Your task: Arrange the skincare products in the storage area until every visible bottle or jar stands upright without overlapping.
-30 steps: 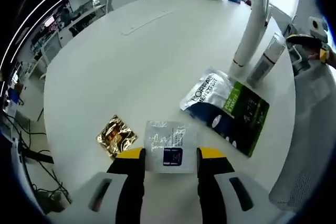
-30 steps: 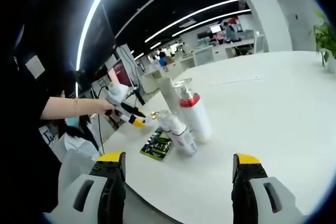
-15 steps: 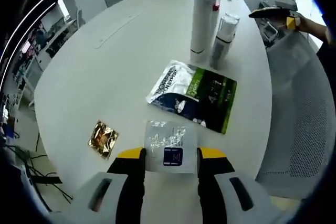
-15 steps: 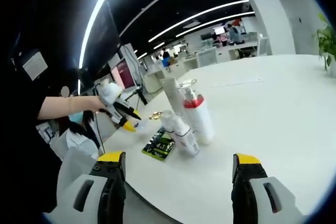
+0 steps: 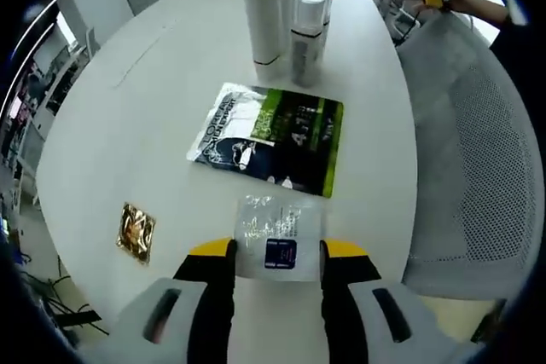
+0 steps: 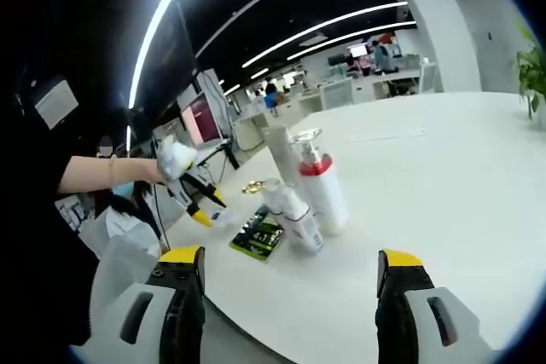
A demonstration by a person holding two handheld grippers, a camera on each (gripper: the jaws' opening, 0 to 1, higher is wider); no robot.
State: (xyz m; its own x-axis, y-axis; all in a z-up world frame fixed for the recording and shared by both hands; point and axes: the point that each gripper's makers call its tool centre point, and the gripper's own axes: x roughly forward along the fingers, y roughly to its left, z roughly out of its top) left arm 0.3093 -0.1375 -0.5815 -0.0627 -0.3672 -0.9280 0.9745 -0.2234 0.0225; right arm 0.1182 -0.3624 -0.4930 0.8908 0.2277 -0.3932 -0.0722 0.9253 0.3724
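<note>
Clear sachet (image 5: 279, 236) carried nearer the table (image 5: 145, 117) edge by the left gripper (image 5: 277, 251).
It is clamped between closed jaws; upright bottles (image 5: 286, 14) stand far ahead. Right gripper (image 6: 290, 272) jaws are held apart, empty, presumably ready.

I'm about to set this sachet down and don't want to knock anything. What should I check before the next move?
1. Left gripper shut on the clear foil sachet: ok.
2. Right gripper open, holding nothing: ok.
3. Tall white tube and silver-capped bottle upright: ok.
4. Sachet apart from the green-and-black pouch: cannot tell.
5. Bare spot on the white round table beside the gold packet: ok.
</note>
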